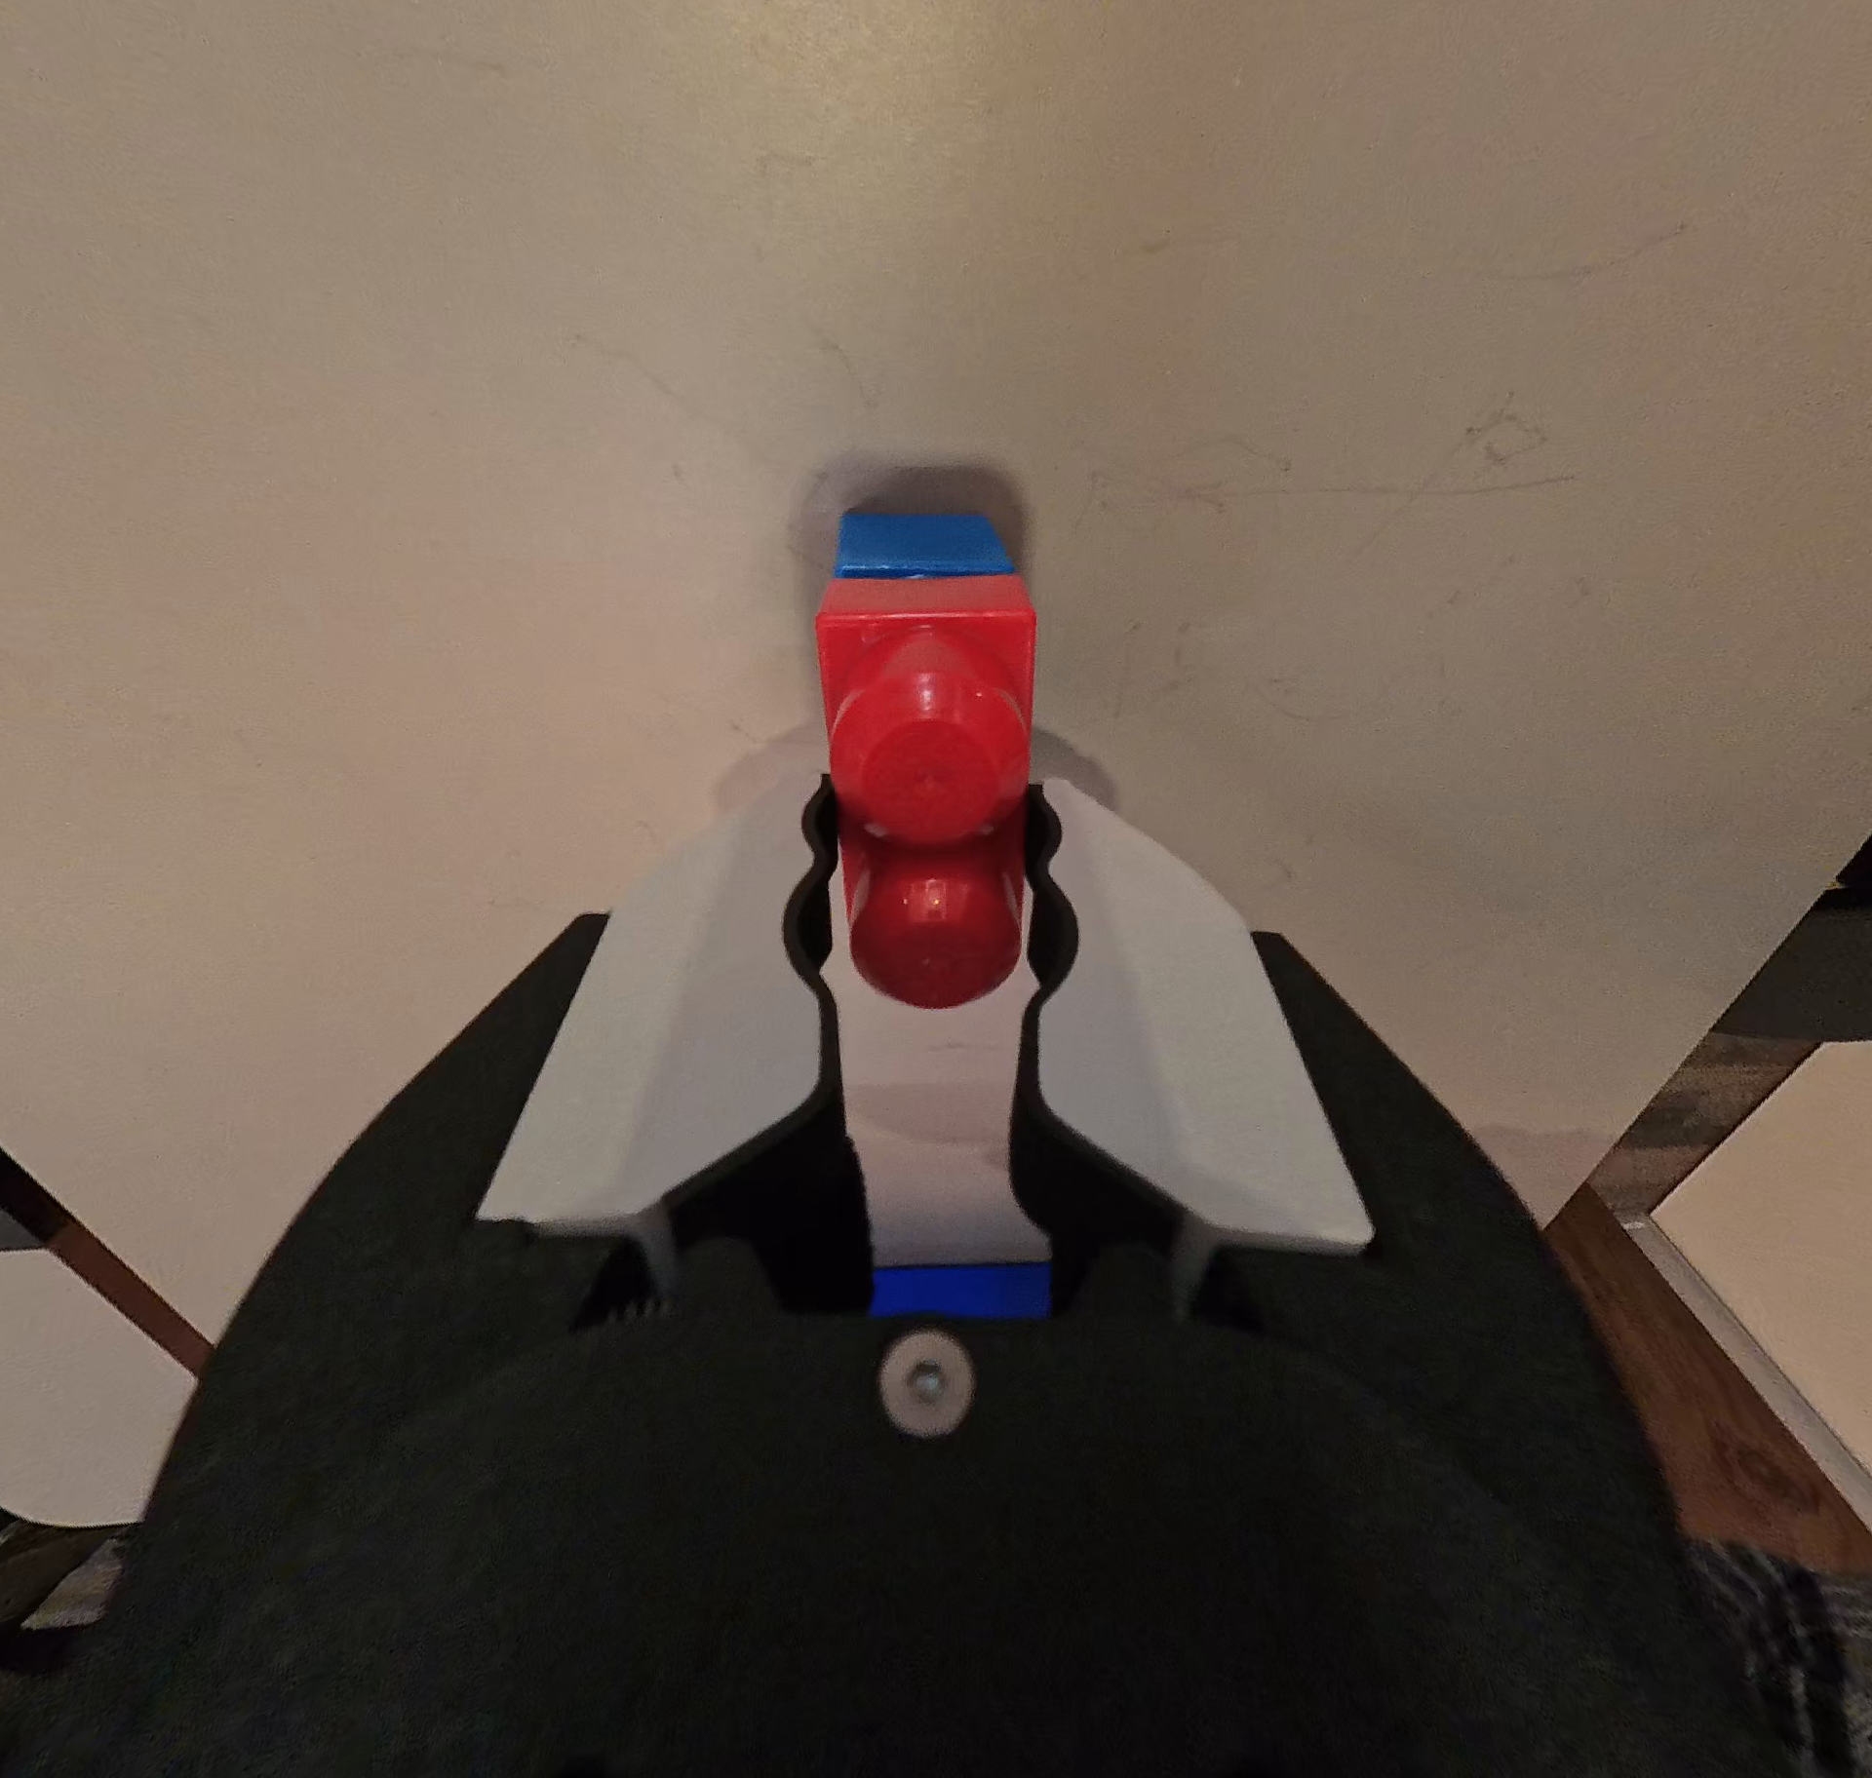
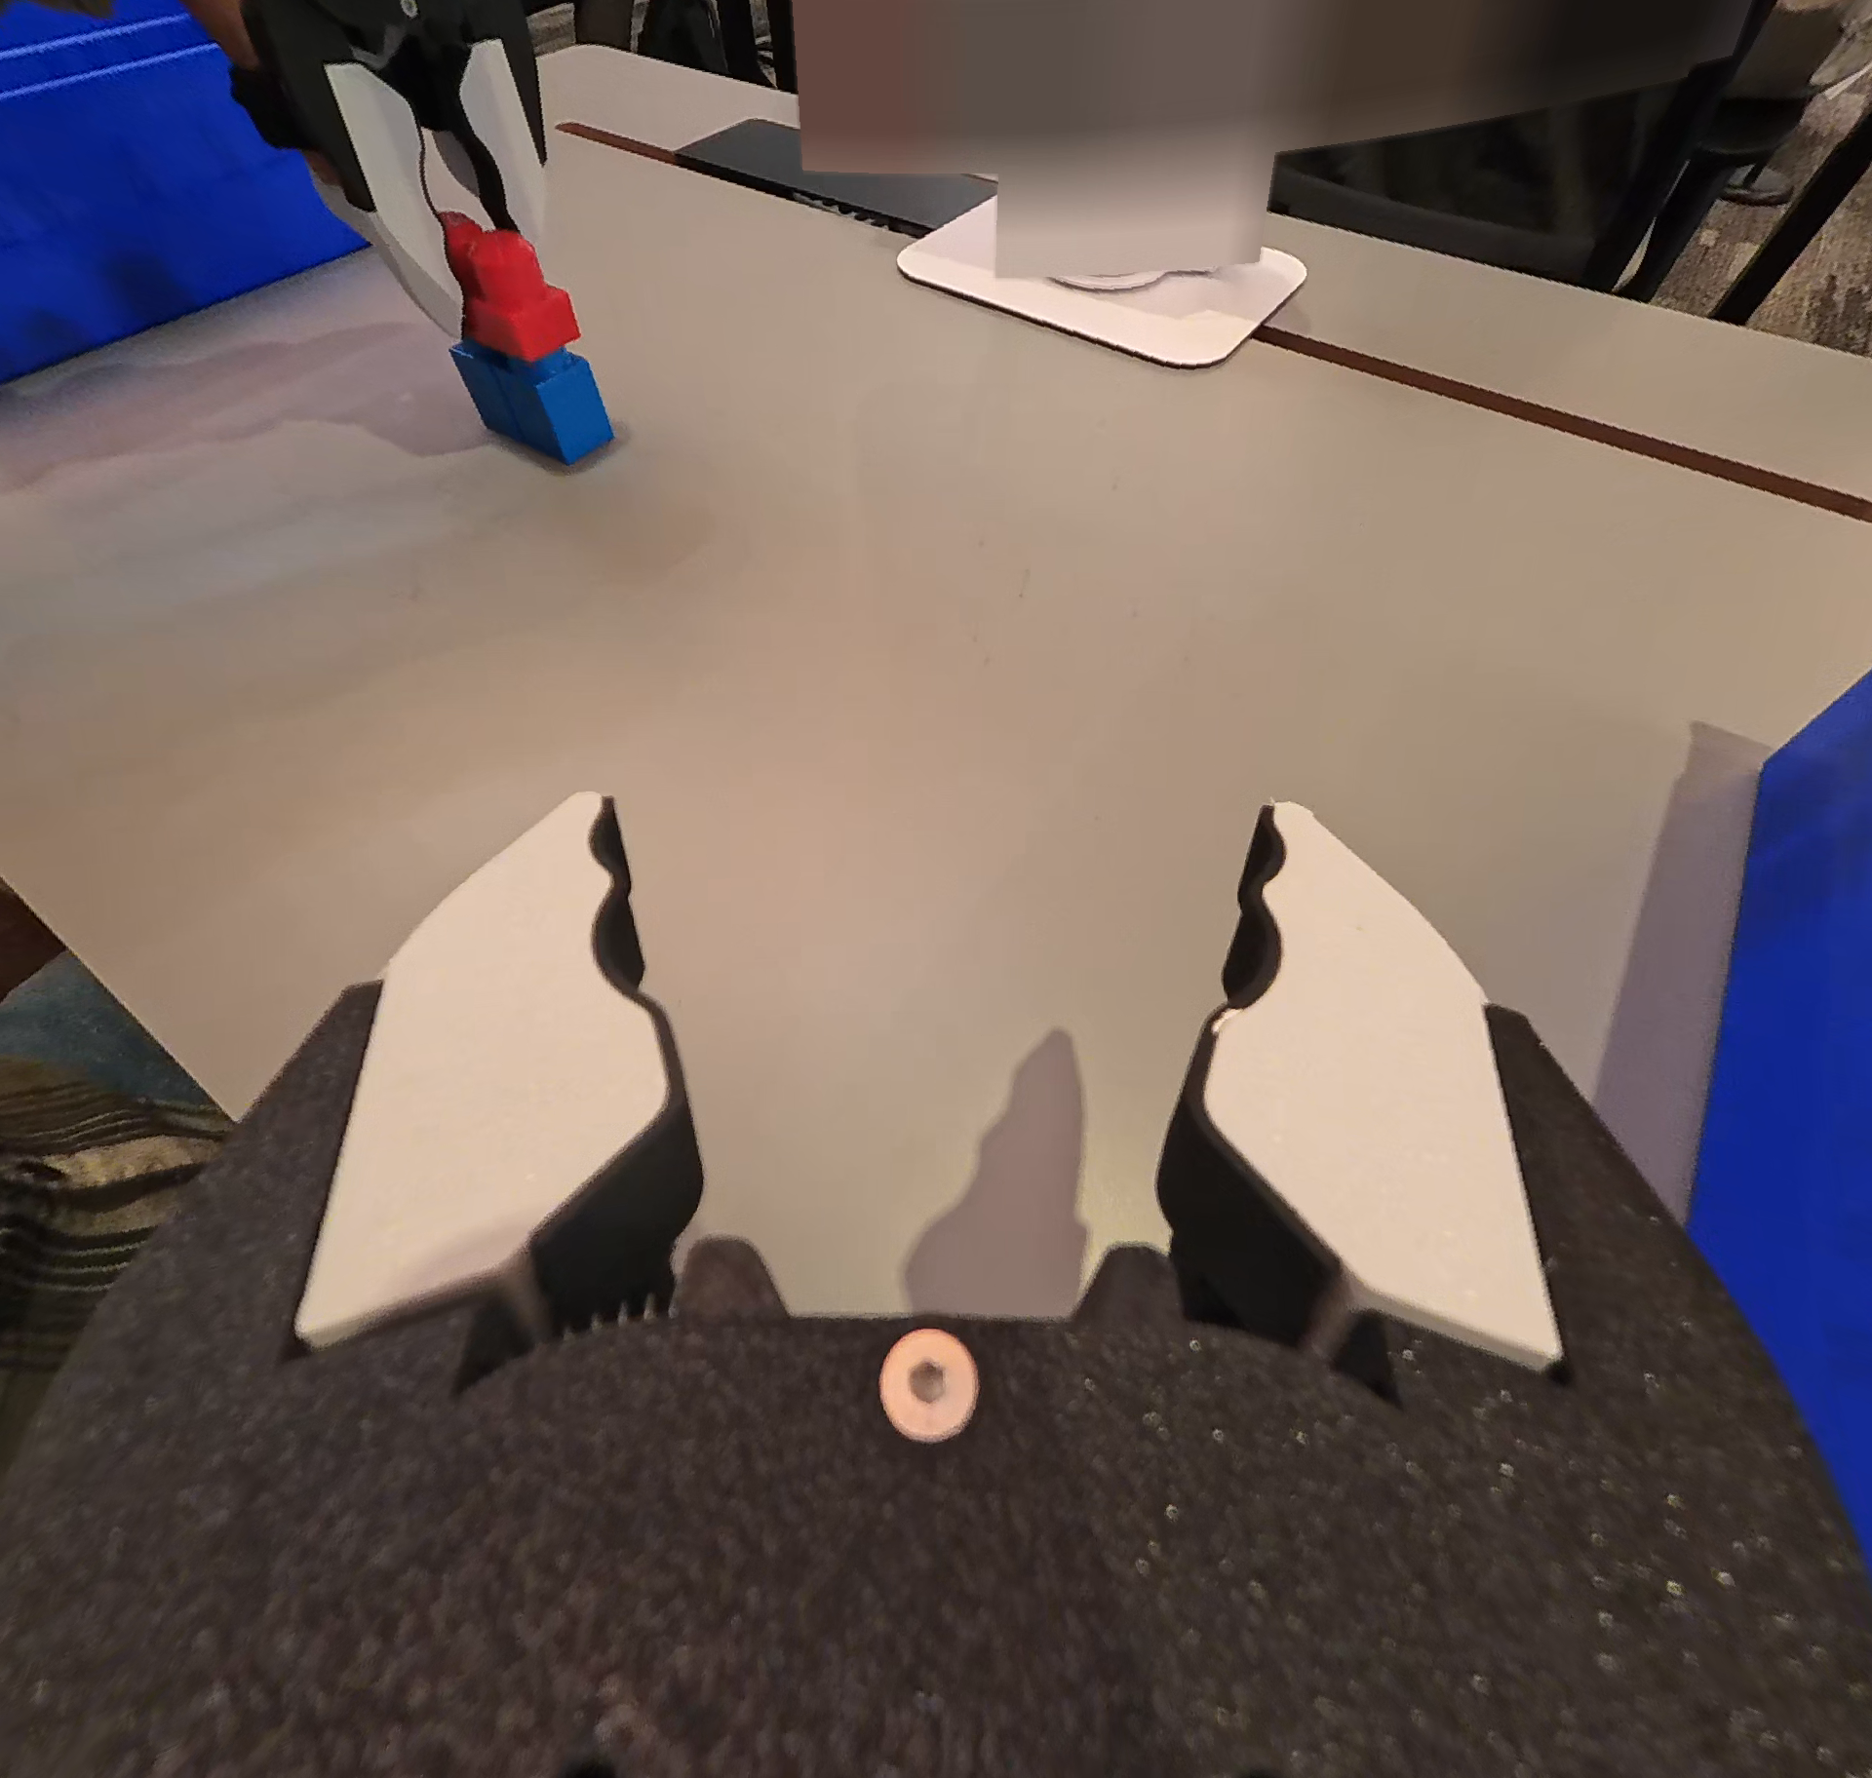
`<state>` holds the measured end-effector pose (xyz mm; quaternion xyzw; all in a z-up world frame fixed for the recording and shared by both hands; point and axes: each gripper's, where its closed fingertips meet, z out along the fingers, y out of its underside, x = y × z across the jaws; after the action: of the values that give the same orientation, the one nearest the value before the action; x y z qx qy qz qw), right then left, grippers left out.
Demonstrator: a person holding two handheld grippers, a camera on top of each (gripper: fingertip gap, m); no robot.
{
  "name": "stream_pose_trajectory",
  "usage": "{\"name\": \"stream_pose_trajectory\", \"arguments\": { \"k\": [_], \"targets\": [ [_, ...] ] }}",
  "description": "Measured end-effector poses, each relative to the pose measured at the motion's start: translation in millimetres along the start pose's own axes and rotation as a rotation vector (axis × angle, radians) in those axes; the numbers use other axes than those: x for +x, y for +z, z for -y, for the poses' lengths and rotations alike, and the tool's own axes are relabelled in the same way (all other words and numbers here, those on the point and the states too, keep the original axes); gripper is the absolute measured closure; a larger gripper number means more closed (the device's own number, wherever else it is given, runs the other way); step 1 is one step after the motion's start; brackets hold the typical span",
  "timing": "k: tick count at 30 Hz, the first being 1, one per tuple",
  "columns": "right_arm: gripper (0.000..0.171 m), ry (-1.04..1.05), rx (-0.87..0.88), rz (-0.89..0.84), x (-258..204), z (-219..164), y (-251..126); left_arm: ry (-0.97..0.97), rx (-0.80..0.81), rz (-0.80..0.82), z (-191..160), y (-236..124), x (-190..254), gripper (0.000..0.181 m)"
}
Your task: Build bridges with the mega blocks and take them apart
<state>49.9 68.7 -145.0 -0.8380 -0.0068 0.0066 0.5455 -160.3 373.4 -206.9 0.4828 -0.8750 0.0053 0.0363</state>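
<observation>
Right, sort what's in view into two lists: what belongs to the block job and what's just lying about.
Belongs to the job:
- red block, gripped by the left gripper
- blue block beneath it, on the table
- right gripper, open and empty

Just lying about:
- white stand base
- blue bin
- blue panel

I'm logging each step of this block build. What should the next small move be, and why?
Probably open the left gripper and lift away: it is shut on the red block, which already sits on the blue block on the table. The right gripper is open, empty and far off.
</observation>
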Motion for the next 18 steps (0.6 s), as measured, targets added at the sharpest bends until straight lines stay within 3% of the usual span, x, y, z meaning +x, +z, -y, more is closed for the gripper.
{"name": "stream_pose_trajectory", "arguments": {
  "k": [18],
  "targets": [
    [0.057,-0.006,0.003,-0.002,-1.9,2.2,-1.8,-0.017,0.036,-0.017,-0.6,0.1,1.4,0.146]
  ]
}}
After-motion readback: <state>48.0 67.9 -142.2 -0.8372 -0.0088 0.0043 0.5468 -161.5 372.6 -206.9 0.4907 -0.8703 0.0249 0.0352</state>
